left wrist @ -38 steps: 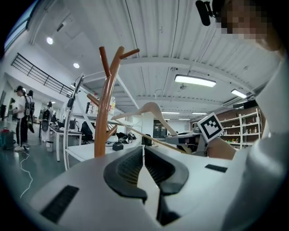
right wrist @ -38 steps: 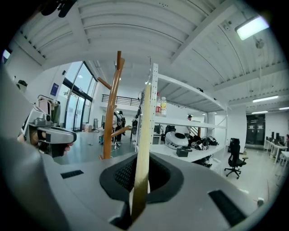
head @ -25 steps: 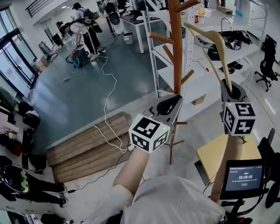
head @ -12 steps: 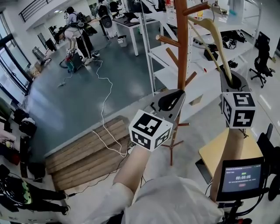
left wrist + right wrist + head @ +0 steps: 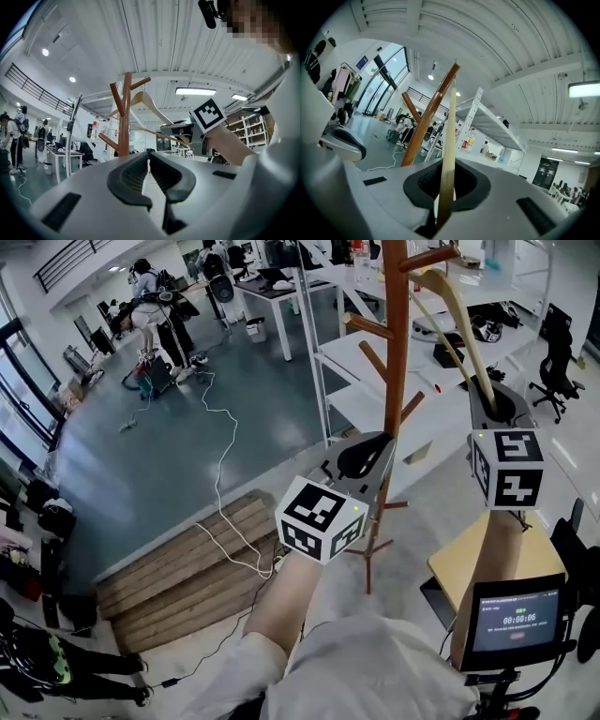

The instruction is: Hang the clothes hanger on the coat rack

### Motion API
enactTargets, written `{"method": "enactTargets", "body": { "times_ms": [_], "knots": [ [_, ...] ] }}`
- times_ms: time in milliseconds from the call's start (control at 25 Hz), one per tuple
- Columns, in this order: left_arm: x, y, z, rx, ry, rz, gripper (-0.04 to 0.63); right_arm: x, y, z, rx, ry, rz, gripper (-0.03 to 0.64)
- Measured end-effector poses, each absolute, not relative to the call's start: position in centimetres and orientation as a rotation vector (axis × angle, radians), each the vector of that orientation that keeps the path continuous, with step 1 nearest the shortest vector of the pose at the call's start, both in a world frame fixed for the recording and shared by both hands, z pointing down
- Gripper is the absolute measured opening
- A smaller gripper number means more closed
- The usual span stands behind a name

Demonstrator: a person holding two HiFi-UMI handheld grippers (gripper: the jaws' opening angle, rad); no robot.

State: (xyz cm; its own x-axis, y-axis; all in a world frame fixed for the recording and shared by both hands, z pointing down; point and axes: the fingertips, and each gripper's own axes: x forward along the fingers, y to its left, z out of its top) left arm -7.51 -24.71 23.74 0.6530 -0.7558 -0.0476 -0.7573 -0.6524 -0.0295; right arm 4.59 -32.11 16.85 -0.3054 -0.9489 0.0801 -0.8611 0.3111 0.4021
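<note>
Arms: both forearms reach forward, left gripper (image 5: 364,457) at centre, right gripper (image 5: 494,407) higher at right.
Left jaws: together, empty.
Right jaws: clamped on the clothes hanger (image 5: 448,306).
Count: two grippers, one clothes hanger, one coat rack (image 5: 396,362).
Clothes hanger: pale curved wood, upper right, beside the coat rack's top pegs.

We see a clothes hanger (image 5: 449,140) of pale, smooth wood, a coat rack (image 5: 396,352) of varnished reddish-brown wood, and a glossy grey floor (image 5: 187,446).
</note>
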Motion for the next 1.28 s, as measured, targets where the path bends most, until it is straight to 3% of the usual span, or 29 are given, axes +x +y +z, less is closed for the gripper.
{"method": "enactTargets", "body": {
  "times_ms": [1280],
  "knots": [
    [-9.0, -23.4, 25.8, -2.828, 1.395, 0.044, 0.008, 3.7, -32.2, 18.9, 1.662, -2.192, -0.451, 0.02]
  ]
}}
